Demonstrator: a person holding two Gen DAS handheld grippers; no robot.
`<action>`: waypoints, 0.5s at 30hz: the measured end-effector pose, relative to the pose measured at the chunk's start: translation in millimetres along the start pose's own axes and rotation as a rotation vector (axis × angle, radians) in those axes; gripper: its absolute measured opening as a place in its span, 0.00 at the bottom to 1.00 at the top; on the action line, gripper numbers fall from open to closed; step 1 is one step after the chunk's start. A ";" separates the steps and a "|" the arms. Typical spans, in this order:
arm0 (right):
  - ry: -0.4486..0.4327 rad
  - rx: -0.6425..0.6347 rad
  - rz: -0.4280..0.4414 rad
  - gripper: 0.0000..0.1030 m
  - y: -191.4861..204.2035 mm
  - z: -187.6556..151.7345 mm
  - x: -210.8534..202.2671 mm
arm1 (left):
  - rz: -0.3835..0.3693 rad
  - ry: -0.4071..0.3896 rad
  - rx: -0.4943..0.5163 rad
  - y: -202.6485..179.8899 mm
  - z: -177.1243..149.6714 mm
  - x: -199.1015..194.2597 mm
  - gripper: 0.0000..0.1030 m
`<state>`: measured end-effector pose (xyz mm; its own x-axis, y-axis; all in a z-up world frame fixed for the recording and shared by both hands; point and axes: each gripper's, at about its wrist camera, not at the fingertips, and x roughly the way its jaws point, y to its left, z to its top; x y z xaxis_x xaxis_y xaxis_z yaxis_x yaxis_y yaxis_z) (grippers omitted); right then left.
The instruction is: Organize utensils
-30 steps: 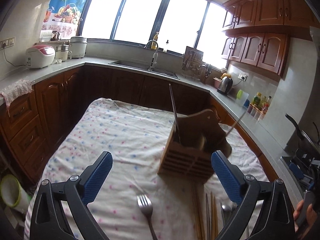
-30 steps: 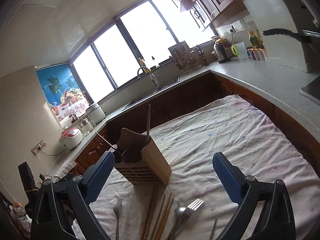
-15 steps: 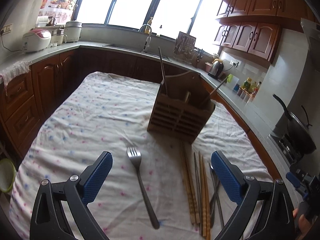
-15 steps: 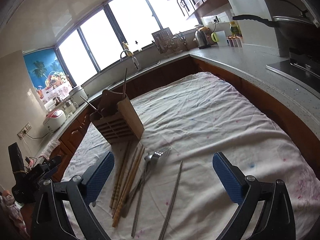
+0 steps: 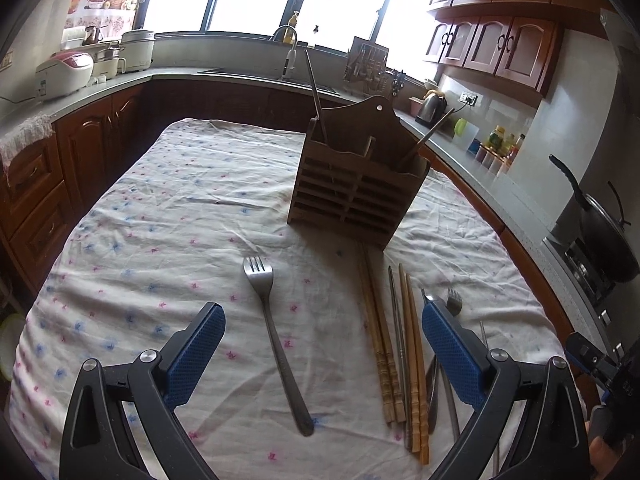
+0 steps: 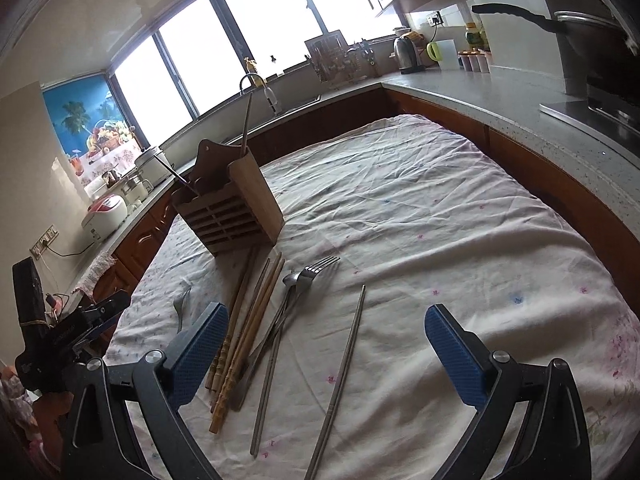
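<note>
A matt, slatted brown wooden utensil holder (image 5: 356, 184) is standing on a wrinkled white cloth with small printed flowers (image 5: 168, 208). A smooth, shiny steel fork (image 5: 276, 340) is lying at its 7 o'clock; turned, ridged wooden chopsticks (image 6: 236, 336) are looking dull.

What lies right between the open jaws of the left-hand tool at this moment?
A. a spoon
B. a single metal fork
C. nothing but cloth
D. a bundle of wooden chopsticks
B: in the left wrist view a lone fork lies on the tablecloth between the left gripper's wide-open jaws, with the wooden chopsticks off to its right.
</note>
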<state>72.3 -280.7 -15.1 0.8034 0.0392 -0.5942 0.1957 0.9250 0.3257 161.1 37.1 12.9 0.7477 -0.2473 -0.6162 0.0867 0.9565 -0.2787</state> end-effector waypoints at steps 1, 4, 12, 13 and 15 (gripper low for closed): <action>0.004 0.001 -0.003 0.96 0.3 -0.1 1.7 | 0.002 0.004 0.001 -0.1 1.3 5.5 0.96; 0.021 0.000 -0.015 0.95 -1.3 -0.8 9.0 | 0.005 0.016 0.005 -1.7 5.3 14.6 0.96; 0.097 -0.012 -0.029 0.72 -4.1 -4.9 33.5 | 0.007 0.098 0.038 -11.9 20.3 53.5 0.81; 0.110 -0.012 -0.032 0.67 -5.3 -5.3 37.8 | 0.002 0.113 0.038 -13.3 22.9 60.0 0.74; 0.136 -0.018 -0.041 0.60 -6.7 -7.1 46.0 | -0.006 0.144 0.043 -16.6 27.6 74.9 0.70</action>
<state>104.0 -282.4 -49.8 0.7107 0.0511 -0.7016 0.2161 0.9333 0.2869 233.9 7.0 -8.4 0.6450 -0.2696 -0.7150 0.1215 0.9600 -0.2524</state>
